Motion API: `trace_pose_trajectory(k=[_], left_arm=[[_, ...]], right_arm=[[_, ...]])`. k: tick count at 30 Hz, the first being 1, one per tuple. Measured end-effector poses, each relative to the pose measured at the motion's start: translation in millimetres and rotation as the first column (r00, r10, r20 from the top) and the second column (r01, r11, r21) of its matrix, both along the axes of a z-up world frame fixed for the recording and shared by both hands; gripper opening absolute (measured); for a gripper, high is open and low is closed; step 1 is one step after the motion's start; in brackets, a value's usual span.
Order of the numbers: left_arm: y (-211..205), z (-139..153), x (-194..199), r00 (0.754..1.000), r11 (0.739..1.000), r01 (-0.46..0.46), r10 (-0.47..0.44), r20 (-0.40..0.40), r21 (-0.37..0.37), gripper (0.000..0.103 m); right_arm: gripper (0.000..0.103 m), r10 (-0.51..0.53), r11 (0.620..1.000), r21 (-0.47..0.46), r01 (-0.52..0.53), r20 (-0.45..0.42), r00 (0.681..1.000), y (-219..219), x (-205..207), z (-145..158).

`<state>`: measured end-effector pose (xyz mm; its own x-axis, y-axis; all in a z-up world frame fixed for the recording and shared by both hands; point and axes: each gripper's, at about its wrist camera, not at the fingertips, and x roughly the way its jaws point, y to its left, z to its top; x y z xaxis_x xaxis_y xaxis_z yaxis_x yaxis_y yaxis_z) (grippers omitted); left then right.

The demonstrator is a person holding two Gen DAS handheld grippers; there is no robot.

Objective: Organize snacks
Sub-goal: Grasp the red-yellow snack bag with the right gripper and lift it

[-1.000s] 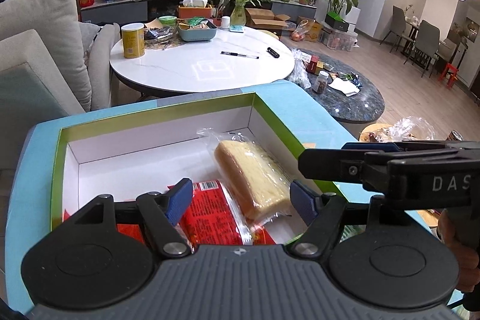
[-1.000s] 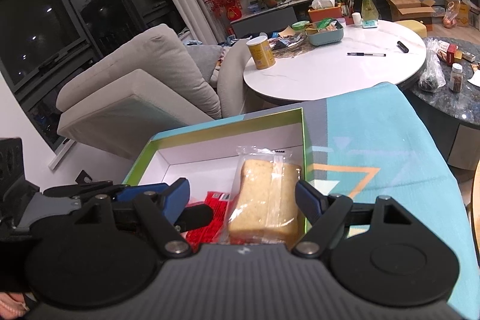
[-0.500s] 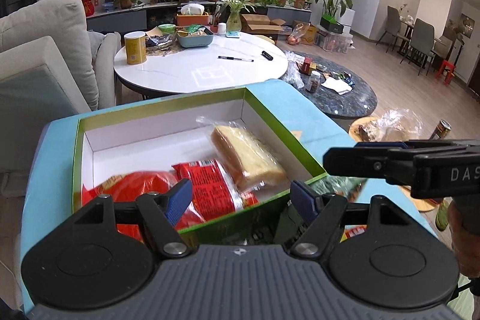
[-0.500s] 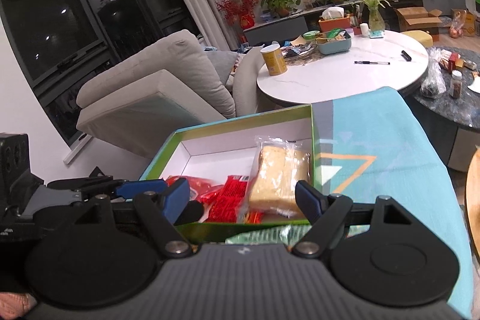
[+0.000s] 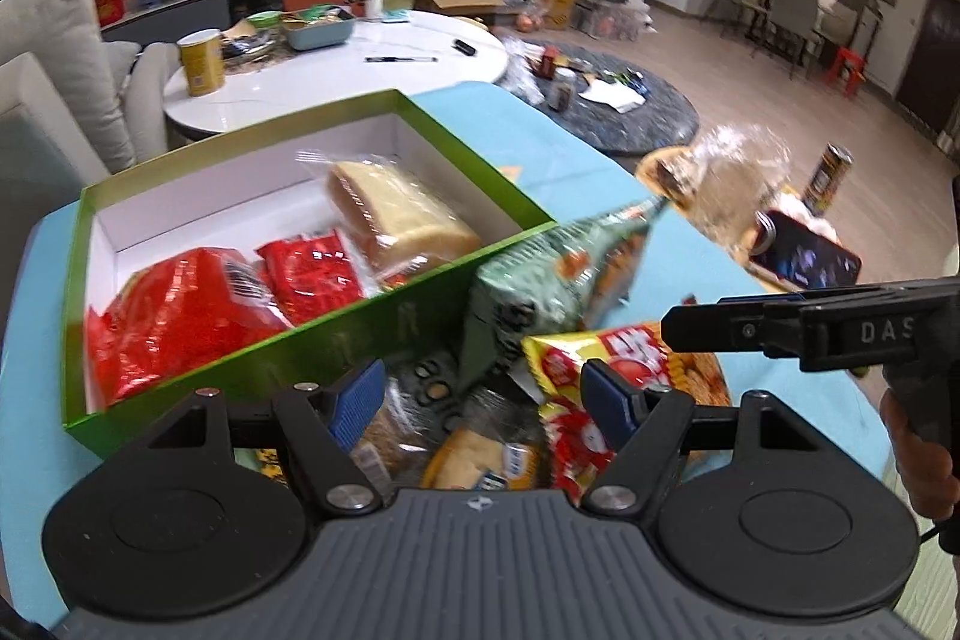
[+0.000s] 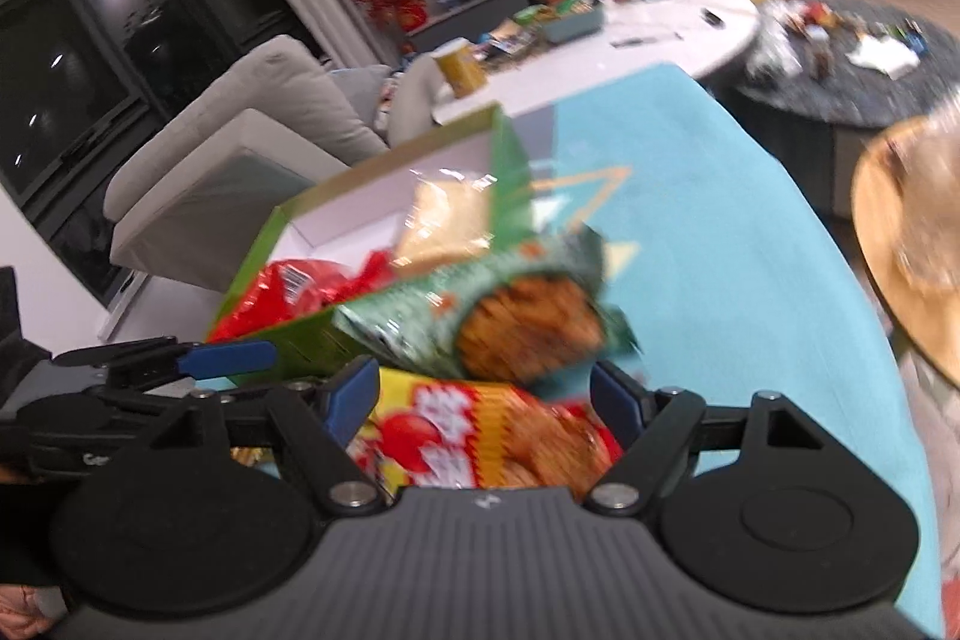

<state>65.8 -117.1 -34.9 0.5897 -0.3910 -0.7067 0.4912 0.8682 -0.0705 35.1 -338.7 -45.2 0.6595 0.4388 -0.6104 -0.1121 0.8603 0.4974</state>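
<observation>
Green box (image 5: pixel 312 340) is sitting part filled; both grippers, left (image 5: pixel 483 400) and right (image 6: pixel 486 394), are hanging wide open over loose packets, so pinching the yellow packet (image 6: pixel 480 436) mid-body looks wisest.

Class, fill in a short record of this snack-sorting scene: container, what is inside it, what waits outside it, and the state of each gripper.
container: green box, open, on a blue cloth
inside: wrapped cake slice, red packets
outside: green bag against the box's near wall, yellow-red bag, other blurred packs
left gripper: open, holding nothing
right gripper: open, over the yellow-red bag
</observation>
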Motion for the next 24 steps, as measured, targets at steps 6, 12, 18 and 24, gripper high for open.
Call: trace_pose_trajectory(k=[6, 12, 18, 24], left_arm=[[-17.6, -3.9, -14.1, 0.997, 0.997, 0.071, -0.071, 0.0, 0.041, 0.073], [-31.5, -9.4, -19.0, 0.994, 0.991, 0.111, -0.11, -0.008, 0.078, 0.075], [-44.7, -19.6, -15.5, 0.992, 0.987, 0.121, -0.118, -0.033, 0.11, 0.076], [-48.2, -24.0, -12.7, 0.991, 0.986, 0.129, -0.125, -0.047, 0.108, 0.076]], right_arm=[[0.075, -0.022, 1.0, 0.004, 0.022, -0.029, 0.999, -12.9, -13.4, -10.9], [0.077, -0.029, 0.999, 0.015, 0.03, -0.071, 0.997, -19.1, -17.6, -25.7], [0.08, -0.023, 0.999, 0.033, 0.027, -0.098, 0.995, -22.2, -15.7, -37.4], [0.082, -0.016, 0.997, 0.069, 0.024, -0.106, 0.994, -25.4, -14.4, -41.1]])
